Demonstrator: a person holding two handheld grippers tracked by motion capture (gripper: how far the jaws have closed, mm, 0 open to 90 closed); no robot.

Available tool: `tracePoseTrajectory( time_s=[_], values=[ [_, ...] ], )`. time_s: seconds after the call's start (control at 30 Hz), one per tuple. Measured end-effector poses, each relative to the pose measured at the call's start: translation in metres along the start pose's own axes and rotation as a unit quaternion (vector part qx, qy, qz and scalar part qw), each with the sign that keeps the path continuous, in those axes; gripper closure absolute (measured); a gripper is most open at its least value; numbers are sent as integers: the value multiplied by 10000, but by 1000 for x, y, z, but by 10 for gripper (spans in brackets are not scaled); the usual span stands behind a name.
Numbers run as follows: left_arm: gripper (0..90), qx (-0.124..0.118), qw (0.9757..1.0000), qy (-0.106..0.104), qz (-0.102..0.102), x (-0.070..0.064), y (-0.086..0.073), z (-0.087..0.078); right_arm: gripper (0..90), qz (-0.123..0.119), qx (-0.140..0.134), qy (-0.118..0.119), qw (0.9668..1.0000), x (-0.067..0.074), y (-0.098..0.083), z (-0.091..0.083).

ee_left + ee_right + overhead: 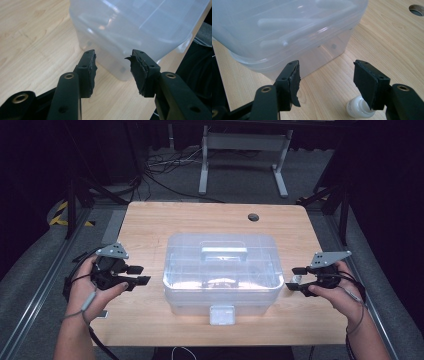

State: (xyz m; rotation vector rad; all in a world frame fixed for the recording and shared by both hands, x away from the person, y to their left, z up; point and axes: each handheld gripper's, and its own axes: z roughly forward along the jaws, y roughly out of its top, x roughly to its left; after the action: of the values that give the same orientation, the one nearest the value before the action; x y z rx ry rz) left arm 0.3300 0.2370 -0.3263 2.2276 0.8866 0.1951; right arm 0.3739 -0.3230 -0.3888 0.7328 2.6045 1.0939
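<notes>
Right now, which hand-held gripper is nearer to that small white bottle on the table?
Right. The right hand-held gripper hovers directly over the small white bottle, jaws open. The left hand-held gripper is beyond the clear plastic box, at its opposite end.

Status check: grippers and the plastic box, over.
Left gripper open, right gripper open, flanking the box. Lid on, untouched. Small white bottle under right fingers.

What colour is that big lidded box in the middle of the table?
The storage box is clear, frosted plastic with a whitish tint; you can see through it. The high view shows it best.
</notes>
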Motion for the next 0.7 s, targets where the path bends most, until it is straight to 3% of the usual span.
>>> tracePoseTrajectory(
  time_s=[0.23,0.4,0.7],
  values=[
    [558,144,9992,-31,361,-13,29,6,385,6,87,66,9999,-1,-1,4],
    [557,111,9984,-174,520,-22,54,12,385,-17,74,80,9999,-2,1,5],
    [533,105,9956,-397,848,-30,82,25,384,-63,117,95,9999,2,1,5]
  ],
)
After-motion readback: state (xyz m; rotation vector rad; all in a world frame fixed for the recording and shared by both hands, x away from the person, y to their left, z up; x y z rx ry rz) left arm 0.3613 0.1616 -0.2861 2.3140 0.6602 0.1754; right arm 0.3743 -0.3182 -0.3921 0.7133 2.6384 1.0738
